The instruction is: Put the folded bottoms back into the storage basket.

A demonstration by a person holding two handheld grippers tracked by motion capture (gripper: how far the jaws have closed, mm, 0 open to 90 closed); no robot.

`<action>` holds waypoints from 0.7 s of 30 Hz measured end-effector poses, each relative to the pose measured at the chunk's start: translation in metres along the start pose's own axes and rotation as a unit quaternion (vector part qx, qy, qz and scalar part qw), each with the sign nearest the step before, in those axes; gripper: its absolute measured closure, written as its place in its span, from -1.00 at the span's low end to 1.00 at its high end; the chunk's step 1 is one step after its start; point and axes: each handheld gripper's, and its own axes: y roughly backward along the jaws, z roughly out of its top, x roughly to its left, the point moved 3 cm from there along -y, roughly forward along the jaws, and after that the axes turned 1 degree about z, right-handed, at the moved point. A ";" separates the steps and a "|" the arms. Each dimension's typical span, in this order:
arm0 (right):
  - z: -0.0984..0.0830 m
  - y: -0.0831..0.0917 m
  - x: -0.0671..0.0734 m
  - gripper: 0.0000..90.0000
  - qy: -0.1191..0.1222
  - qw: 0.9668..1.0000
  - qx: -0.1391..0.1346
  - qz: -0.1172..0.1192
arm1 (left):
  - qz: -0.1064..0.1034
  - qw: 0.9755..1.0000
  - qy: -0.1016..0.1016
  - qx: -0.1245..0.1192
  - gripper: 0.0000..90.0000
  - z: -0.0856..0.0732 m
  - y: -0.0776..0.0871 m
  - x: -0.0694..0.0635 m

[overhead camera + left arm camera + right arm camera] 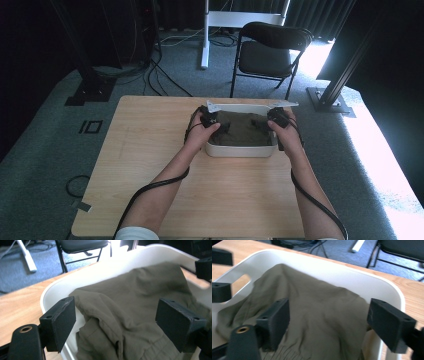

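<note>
A white tub [240, 151] stands on the far half of the wooden table [150, 165] and holds a crumpled olive-green garment [242, 129]. My left gripper [220, 124] hovers over the tub's left end, and my right gripper [263, 125] over its right end. In the left gripper view the left gripper [117, 316] has its jaws wide apart above the garment [140, 290], with no cloth pinched. In the right gripper view the right gripper [329, 320] is likewise open over the garment [312, 295], pads off the cloth. The left gripper [221, 273] also shows at the far end of the tub [352, 277].
A black folding chair [270, 50] stands on the grey carpet just beyond the table's far edge. A white desk leg [205, 35] and black frame posts [85, 70] stand farther back, with cables [165, 80] on the floor. Bare tabletop lies on the near side.
</note>
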 end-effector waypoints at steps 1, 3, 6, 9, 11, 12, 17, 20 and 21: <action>-0.001 0.001 0.002 -0.68 0.007 1.000 0.003 0.006 | 0.000 1.000 -0.003 -0.002 -0.63 0.000 0.002 0.000; -0.002 0.003 0.006 -0.68 0.007 1.000 -0.002 0.016 | -0.003 1.000 -0.001 -0.010 -0.63 0.000 0.006 -0.002; -0.003 0.007 0.011 -0.68 0.007 1.000 -0.014 0.022 | -0.009 1.000 0.004 -0.023 -0.63 -0.001 0.012 -0.003; -0.003 0.013 0.015 -0.68 0.006 0.999 -0.026 0.028 | -0.012 0.999 0.008 -0.031 -0.63 -0.004 0.018 -0.004; -0.003 0.016 0.019 -0.68 0.008 0.999 -0.031 0.035 | -0.014 0.999 0.008 -0.036 -0.63 -0.006 0.022 -0.006; -0.004 0.017 0.020 -0.68 0.011 0.999 -0.033 0.035 | -0.016 0.999 0.007 -0.038 -0.63 -0.007 0.024 -0.006; -0.006 0.023 0.025 -0.68 0.018 0.998 -0.044 0.036 | -0.024 0.998 0.006 -0.054 -0.63 -0.009 0.034 -0.010; -0.009 0.025 0.030 -0.68 0.024 0.998 -0.045 0.041 | -0.029 0.998 0.003 -0.061 -0.63 -0.012 0.041 -0.013; -0.011 0.026 0.031 -0.68 0.026 0.998 -0.046 0.042 | -0.029 0.998 0.002 -0.064 -0.63 -0.013 0.043 -0.014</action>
